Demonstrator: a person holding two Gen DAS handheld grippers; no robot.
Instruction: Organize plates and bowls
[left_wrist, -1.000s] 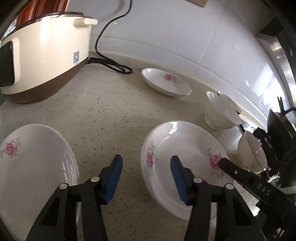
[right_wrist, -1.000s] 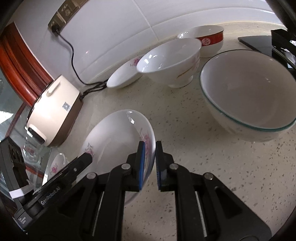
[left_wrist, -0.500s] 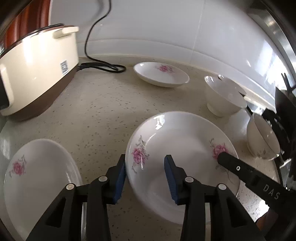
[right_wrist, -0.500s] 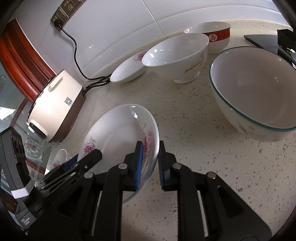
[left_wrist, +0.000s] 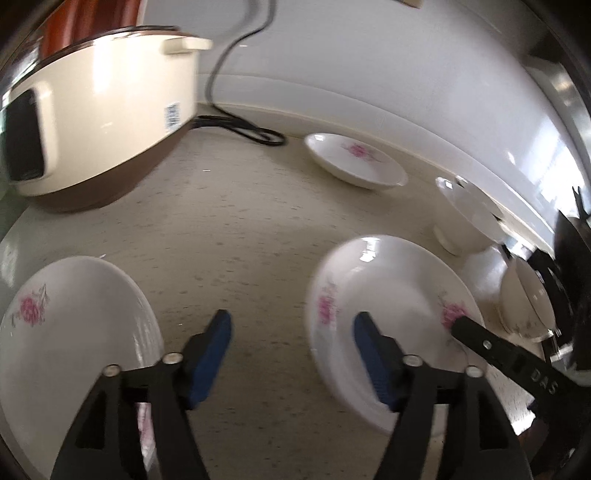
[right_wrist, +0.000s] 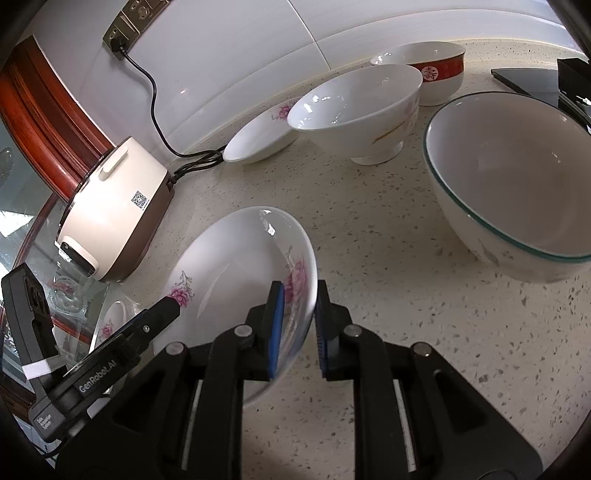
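Note:
A white plate with pink flowers (right_wrist: 236, 266) is tilted above the speckled counter (right_wrist: 369, 236). My right gripper (right_wrist: 298, 287) is shut on its right rim, blue pads on either side of the edge. In the left wrist view the same plate (left_wrist: 384, 295) sits low at the right. My left gripper (left_wrist: 291, 315) has its jaws opening; the plate's left rim lies between them with neither pad pressing on it. Another flowered plate (left_wrist: 74, 332) lies on the counter at the left. A smaller flowered plate (left_wrist: 354, 162) rests near the wall.
A cream and brown rice cooker (left_wrist: 99, 118) stands at the back left, its black cord (left_wrist: 255, 133) coiled by the wall. A white footed bowl (right_wrist: 358, 110), a red-banded bowl (right_wrist: 436, 74) and a large green-rimmed bowl (right_wrist: 517, 184) stand to the right. A dark stovetop (right_wrist: 532, 79) lies beyond them.
My left gripper has spread its jaws much wider and shifted left, off the plate's left rim. The right gripper keeps its grip on the plate's right rim.

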